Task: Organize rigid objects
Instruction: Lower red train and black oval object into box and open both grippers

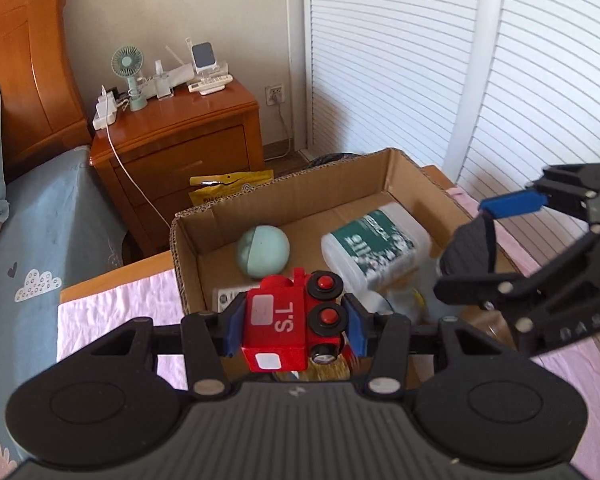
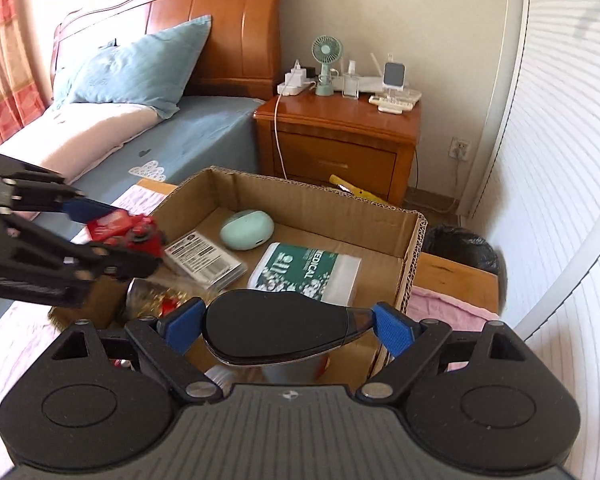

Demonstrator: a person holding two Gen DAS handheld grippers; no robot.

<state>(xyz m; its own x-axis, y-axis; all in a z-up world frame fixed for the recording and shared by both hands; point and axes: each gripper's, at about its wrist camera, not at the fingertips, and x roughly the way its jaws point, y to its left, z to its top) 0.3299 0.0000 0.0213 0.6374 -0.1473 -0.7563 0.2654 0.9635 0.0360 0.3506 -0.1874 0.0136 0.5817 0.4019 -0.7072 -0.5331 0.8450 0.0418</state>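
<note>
My left gripper (image 1: 294, 326) is shut on a red toy train (image 1: 292, 320) and holds it over the near edge of an open cardboard box (image 1: 284, 196). It also shows in the right wrist view (image 2: 116, 244), with the train (image 2: 128, 232) above the box's left side. My right gripper (image 2: 286, 326) is shut on a black oval computer mouse (image 2: 276, 326) and holds it above the box (image 2: 320, 200). In the left wrist view the right gripper (image 1: 496, 240) holds the mouse (image 1: 470, 250) over the box's right side. Inside lie a mint-green oval case (image 2: 247, 229), a green-labelled plastic pack (image 2: 306, 272) and a barcoded clear case (image 2: 204, 258).
The box stands on a table with a pink cloth (image 1: 112, 312). Behind it are a wooden nightstand (image 2: 336, 140) with a small fan (image 2: 326, 64) and chargers, a bed with a blue pillow (image 2: 132, 68), and white slatted doors (image 1: 400, 60). A yellow bag (image 1: 230, 186) lies behind the box.
</note>
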